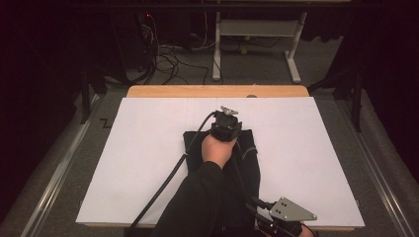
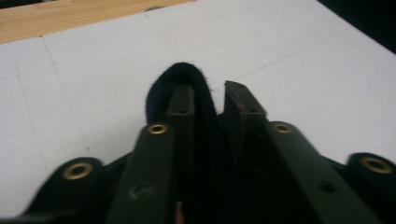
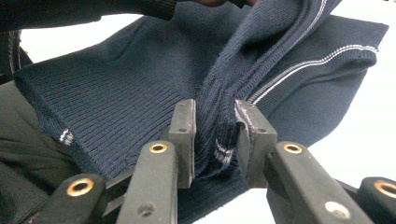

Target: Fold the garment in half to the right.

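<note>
We look down and forward from high over the white table top, our left gripper view skims that same sheet toward its wooden far edge, our right gripper view sits close on the navy knit garment.

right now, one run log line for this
left tongs: fabric between jaws | right tongs: shut on navy sweater hem | surface: white sheet

Left gripper reaches far forward — right gripper held near, both fingers narrowly parted.
</note>
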`<state>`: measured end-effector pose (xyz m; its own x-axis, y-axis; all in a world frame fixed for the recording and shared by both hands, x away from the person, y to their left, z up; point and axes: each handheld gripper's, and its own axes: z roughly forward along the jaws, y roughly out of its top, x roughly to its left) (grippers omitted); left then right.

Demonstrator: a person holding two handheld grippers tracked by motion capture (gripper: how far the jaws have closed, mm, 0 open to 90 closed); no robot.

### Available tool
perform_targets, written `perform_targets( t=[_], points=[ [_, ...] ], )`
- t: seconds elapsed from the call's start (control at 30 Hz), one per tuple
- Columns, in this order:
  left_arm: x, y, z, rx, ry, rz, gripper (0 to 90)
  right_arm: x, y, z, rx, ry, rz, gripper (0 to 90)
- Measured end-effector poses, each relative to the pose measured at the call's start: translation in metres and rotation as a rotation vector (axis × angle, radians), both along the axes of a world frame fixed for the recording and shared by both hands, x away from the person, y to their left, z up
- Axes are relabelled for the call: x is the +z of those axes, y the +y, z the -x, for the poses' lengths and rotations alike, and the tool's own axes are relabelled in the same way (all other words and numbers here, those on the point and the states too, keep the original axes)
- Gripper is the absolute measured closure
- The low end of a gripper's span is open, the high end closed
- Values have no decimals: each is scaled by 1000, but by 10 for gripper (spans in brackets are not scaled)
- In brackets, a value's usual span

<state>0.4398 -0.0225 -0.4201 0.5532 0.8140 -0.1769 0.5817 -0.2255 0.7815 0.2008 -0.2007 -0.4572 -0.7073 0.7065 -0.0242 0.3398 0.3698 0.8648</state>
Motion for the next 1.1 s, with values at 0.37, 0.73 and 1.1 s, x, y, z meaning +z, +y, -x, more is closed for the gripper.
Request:
perform_targets(
  t=[0.37,0.73,1.1],
  points=[
    [14,16,18,-36,-69,52,344,16,-7,0,-21,-55,-78,542],
    [8,85,38,-9,-89,44,210,14,-9,-7,-51,-56,-63,553],
    [-24,149,74,-27,-71,40,113,8,-6,-14,-69,-43,-40,555]
  ],
)
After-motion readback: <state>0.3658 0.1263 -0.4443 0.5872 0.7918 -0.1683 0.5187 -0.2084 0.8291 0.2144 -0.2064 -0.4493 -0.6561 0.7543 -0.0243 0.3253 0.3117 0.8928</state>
